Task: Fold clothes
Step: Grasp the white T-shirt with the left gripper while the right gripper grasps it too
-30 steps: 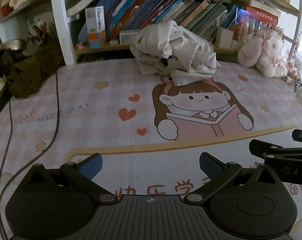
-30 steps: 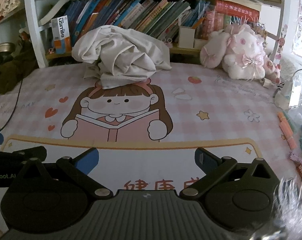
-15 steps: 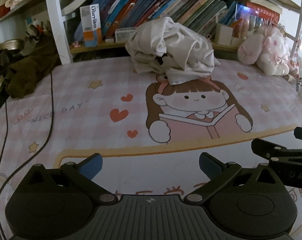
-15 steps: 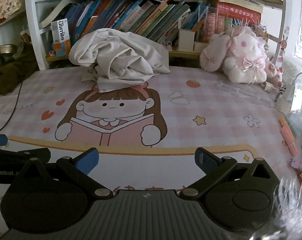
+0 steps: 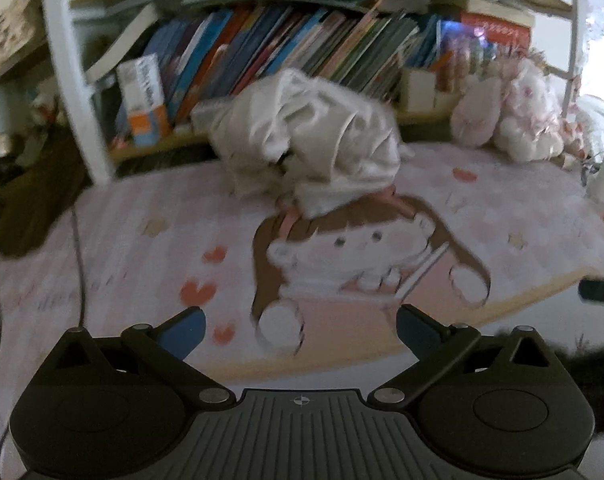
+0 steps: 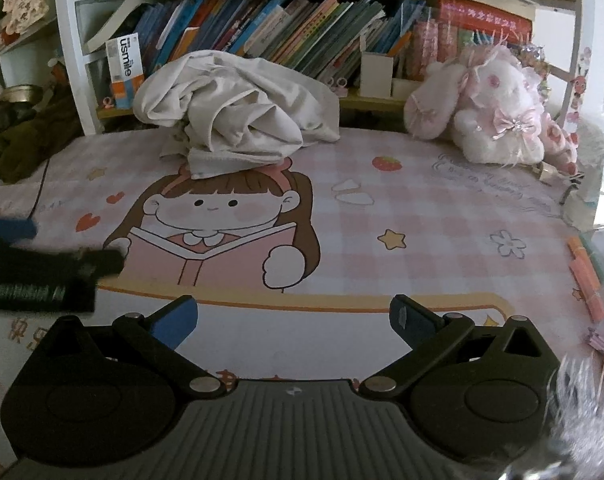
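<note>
The left gripper (image 5: 300,330) has its two blue-tipped jaws spread wide with nothing between them. The right gripper (image 6: 294,320) is the same: jaws wide apart, empty. Both hang low over the near part of a pink checked mat (image 6: 421,216), which covers the work surface and carries a cartoon of a girl reading a book (image 6: 218,232). In the right wrist view, the dark body of the left gripper shows at the left edge, just beside and level with the right one.

The task's thing, a crumpled cream-white garment (image 6: 238,116), sits in a tall heap at the far side of the mat. Its lowest fold overlaps the top of the cartoon girl's head. It is well apart from both grippers and touched by neither. Behind it runs a shelf packed with books (image 6: 270,36). A pink and white plush rabbit (image 6: 489,120) lies to the right of the heap, and a dark green cloth (image 5: 34,200) lies bunched at the far left. The left wrist view is blurred.

As a judgement, the task is at its very start: the approach to the garment, with no folding done. The next move calls for both grippers to reach across the mat, close on edges of the heap, and pull it forward and flat. No hem or corner stands out clearly, so finding a good edge may be the difficulty.
</note>
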Available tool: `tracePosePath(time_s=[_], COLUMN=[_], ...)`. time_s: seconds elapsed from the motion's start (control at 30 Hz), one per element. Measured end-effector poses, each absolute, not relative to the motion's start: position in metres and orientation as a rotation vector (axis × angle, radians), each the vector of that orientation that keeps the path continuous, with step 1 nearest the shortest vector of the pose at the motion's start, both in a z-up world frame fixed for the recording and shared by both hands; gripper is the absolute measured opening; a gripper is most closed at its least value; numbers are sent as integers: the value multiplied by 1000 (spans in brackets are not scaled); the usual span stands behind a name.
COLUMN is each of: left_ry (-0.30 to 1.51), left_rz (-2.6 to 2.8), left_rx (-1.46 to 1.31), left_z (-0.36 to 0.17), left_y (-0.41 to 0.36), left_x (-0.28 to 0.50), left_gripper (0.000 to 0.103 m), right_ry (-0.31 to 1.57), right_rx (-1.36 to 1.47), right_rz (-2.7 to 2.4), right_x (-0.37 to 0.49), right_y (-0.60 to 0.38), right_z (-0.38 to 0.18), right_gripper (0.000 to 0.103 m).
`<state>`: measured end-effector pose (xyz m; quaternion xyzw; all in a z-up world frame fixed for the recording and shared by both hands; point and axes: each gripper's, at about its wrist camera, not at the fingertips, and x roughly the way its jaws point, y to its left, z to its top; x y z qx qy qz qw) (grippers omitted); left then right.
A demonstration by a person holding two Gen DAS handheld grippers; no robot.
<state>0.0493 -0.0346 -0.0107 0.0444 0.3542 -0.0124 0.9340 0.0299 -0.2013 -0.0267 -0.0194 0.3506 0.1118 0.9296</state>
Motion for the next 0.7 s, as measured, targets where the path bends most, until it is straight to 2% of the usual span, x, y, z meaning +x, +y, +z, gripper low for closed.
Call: tracePosePath(time_s=[0.23, 0.4, 0.47, 0.5, 0.53, 0.57, 0.6, 0.63, 0.7], left_ry=[563, 540, 545, 576, 608, 649, 687, 695, 685], left_rz=[23, 62, 76, 96, 116, 142, 166, 162, 143], left_rx=[308, 300, 282, 274, 265, 243, 219, 180, 101], left_z=[2, 15, 18, 15, 12, 9, 6, 7, 13], left_y=[-45, -40, -38, -35, -33, -27, -21, -14, 1], left_x=[120, 180, 203, 213, 224, 231, 237, 235, 222], left_gripper=[99, 99, 95, 85, 69, 58, 41, 29, 22], right_ry=[719, 698, 696, 695, 695, 694, 693, 691, 683], right_rx=[-58, -79, -85, -86, -88, -89, -91, -93, -101], right_rz=[293, 305, 305, 305, 304, 304, 304, 305, 314], right_x=[29, 25, 24, 23, 23, 22, 22, 21, 19], right_y=[-207, -212, -214, -215, -215, -216, -216, -216, -214], right_z=[-29, -26, -24, -23, -22, -20, -19, -17, -15], right_gripper=[103, 103, 103, 103, 103, 103, 103, 102, 101])
